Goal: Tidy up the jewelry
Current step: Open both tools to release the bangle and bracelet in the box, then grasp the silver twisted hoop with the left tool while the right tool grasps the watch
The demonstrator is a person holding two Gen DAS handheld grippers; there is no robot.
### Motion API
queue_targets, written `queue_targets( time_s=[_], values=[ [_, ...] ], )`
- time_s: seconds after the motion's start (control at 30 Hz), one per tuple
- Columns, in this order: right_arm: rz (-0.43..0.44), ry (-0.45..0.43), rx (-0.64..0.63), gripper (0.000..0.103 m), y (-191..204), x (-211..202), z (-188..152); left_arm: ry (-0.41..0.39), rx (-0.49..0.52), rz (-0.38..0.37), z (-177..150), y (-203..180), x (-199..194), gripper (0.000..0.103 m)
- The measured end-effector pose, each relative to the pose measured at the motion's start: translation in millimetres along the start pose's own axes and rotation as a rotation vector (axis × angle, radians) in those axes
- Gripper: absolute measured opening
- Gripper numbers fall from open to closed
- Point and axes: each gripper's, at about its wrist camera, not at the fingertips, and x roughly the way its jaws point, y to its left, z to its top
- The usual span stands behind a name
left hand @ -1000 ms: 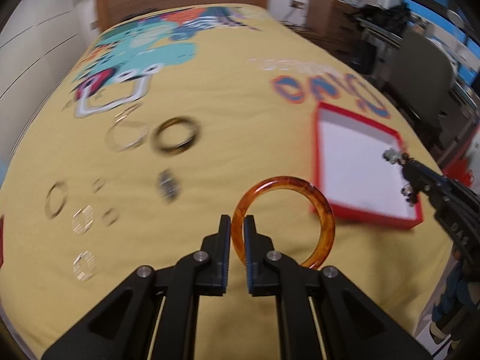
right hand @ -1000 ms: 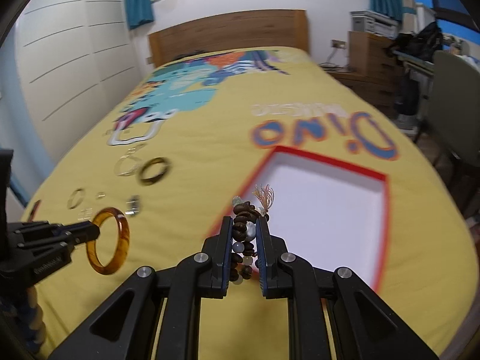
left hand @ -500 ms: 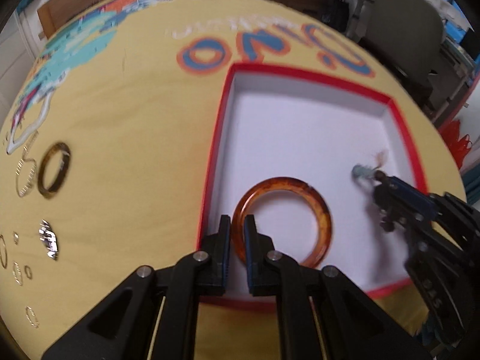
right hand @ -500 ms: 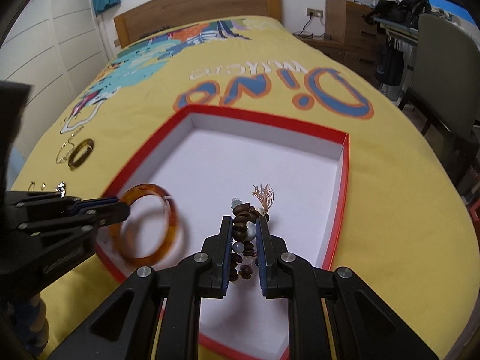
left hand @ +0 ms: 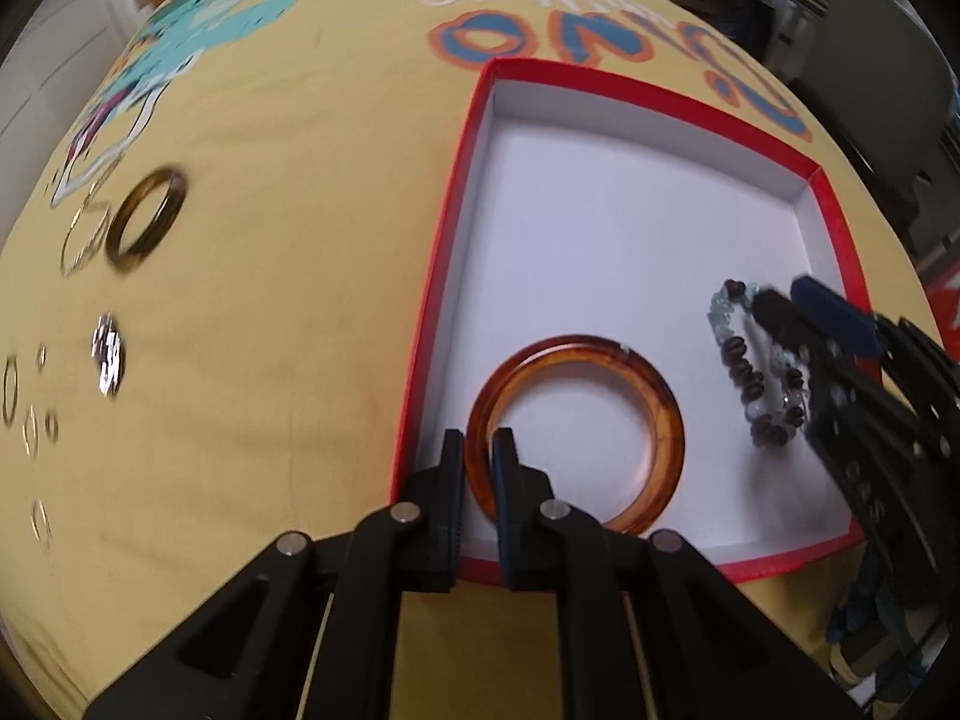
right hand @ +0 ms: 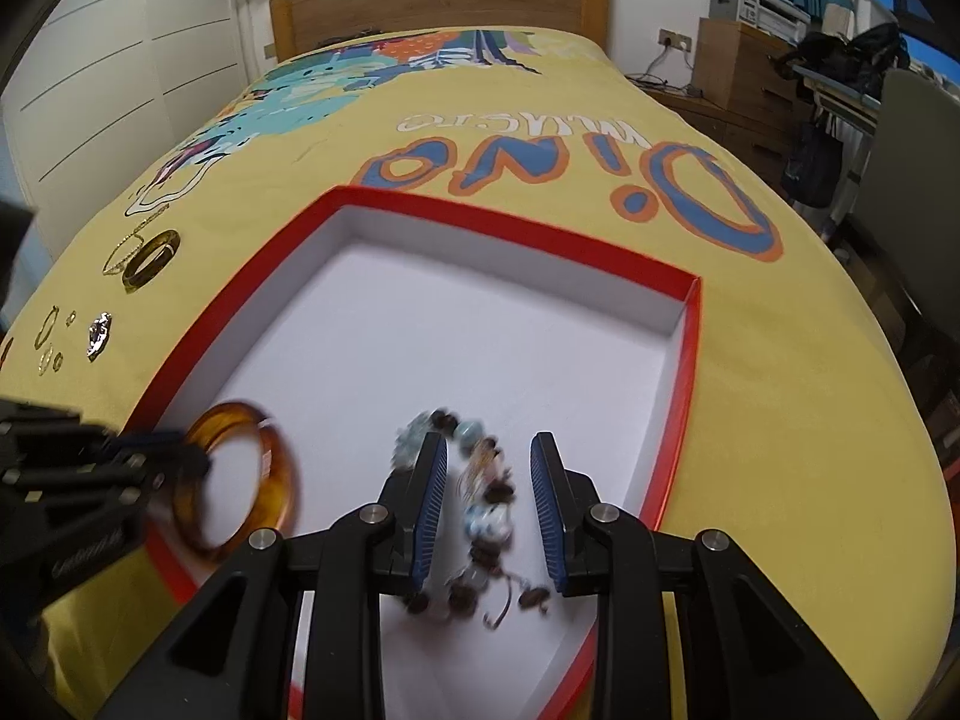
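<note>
My left claw (left hand: 478,462) is clamped on one amber bangle (left hand: 576,432), held low inside the red box (left hand: 660,93); my right claw (right hand: 487,501) stands apart, one beaded bracelet (right hand: 480,516) lying between its fingers on the box's white floor; one dark bangle (left hand: 147,219) and several small rings sit on the bed (left hand: 300,180).

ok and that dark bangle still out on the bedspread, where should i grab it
Take the dark bangle across its band, one finger inside the hole and one outside. It appears to lie flat on the bedspread, so come down from above. Choose the arc on the box side: the thin gold hoop sits close against the opposite side, and could get pinched along with it.
</note>
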Motion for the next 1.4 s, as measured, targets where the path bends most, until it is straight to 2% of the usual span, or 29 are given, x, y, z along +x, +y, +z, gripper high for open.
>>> queue_targets(
  time_s=[0.13, 0.23, 0.3, 0.37, 0.57, 0.63, 0.7, 0.77, 0.87, 1.0, 1.17, 1.27, 1.4],
  values=[
    [0.035, -0.004, -0.031, 0.028, 5.8, 5.1, 4.3, 0.011, -0.038, -0.004, -6.3, 6.5, -4.2, 0.012],
    [0.04, -0.001, -0.046, 0.031, 8.6, 3.1, 4.9, 0.007, -0.049, -0.027, -4.7, 9.0, -5.7, 0.012],
    [0.055, -0.004, -0.026, 0.035, 7.4, -2.2, 6.4, -0.007, -0.041, -0.043, -5.1, 10.0, -9.3, 0.012],
    [0.044, -0.027, -0.008, 0.052, 5.6, -14.5, 8.0, -0.02, -0.033, -0.052, -5.3, 12.0, -13.1, 0.012],
    [0.003, -0.082, 0.063, 0.053, -11.5, -61.1, 5.5, -0.07, -0.026, -0.138, -7.4, 19.6, -41.5, 0.014],
    [-0.01, -0.091, 0.083, 0.053, -14.4, -79.5, 1.7, -0.101, -0.018, -0.154, -10.9, 20.2, -57.6, 0.02],
    [-0.016, -0.099, 0.092, 0.053, -11.7, -93.3, -1.4, -0.143, -0.008, -0.148, -17.1, 26.1, -74.2, 0.031],
    [-0.011, -0.105, 0.094, 0.054, -1.3, -107.5, -5.2, -0.184, 0.009, -0.131, -25.1, 34.7, -89.3, 0.034],
    [0.006, -0.118, 0.097, 0.055, 19.6, -123.9, -10.2, -0.216, 0.02, -0.109, -43.6, 58.8, -105.4, 0.034],
    [0.045, -0.12, 0.1, 0.055, 55.7, -136.1, -17.2, -0.229, -0.023, -0.069, -73.1, 118.7, -120.0, 0.034],
    [0.105, -0.107, 0.09, 0.055, 105.6, -138.7, -25.6, -0.24, -0.083, 0.002, -107.0, 185.1, -131.8, 0.035],
    [0.137, -0.097, 0.068, 0.055, 136.3, -137.6, -27.4, -0.266, -0.113, 0.068, -129.6, 227.9, -138.0, 0.04],
    [0.176, -0.076, 0.013, 0.055, 174.3, -131.8, -25.6, -0.256, -0.166, 0.096, -151.3, 274.8, -134.0, 0.042]
  ],
)
